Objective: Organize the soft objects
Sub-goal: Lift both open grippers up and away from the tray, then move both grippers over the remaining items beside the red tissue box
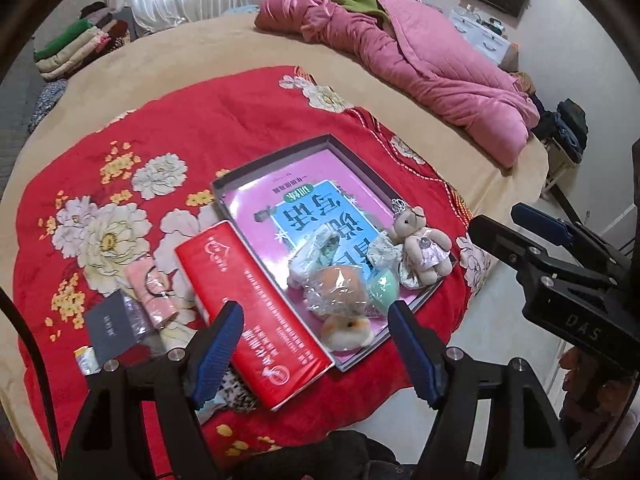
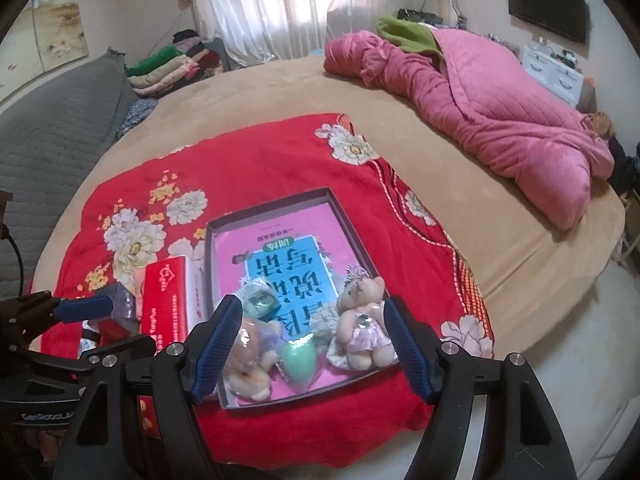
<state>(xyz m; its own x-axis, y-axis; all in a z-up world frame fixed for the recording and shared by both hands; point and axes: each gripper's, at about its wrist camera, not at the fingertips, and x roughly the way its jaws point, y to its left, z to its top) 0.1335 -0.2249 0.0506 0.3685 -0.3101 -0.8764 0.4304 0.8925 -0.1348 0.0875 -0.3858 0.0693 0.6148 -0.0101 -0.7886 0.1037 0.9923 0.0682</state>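
Observation:
A shallow dark box (image 1: 276, 158) (image 2: 268, 206) lies on the red flowered quilt (image 1: 224, 120) with a pink and blue book in its bottom. At its near end sit a small teddy bear in a pink dress (image 1: 420, 248) (image 2: 362, 320), a mint green egg-shaped toy (image 1: 384, 286) (image 2: 298, 356), an orange plush in clear wrap (image 1: 340, 292) (image 2: 248, 356) and a wrapped green-white piece (image 1: 320, 248) (image 2: 260, 300). My left gripper (image 1: 318, 354) hangs open above the red tissue pack (image 1: 256, 320) and the box edge. My right gripper (image 2: 314, 344) hangs open above the toys, holding nothing.
Left of the tissue pack lie a pink pouch (image 1: 152, 288) and a dark packet (image 1: 112, 326). A rumpled pink duvet (image 1: 420, 68) fills the bed's far right. Folded clothes (image 1: 76, 48) are stacked at the far left. The bed edge and floor are on the right.

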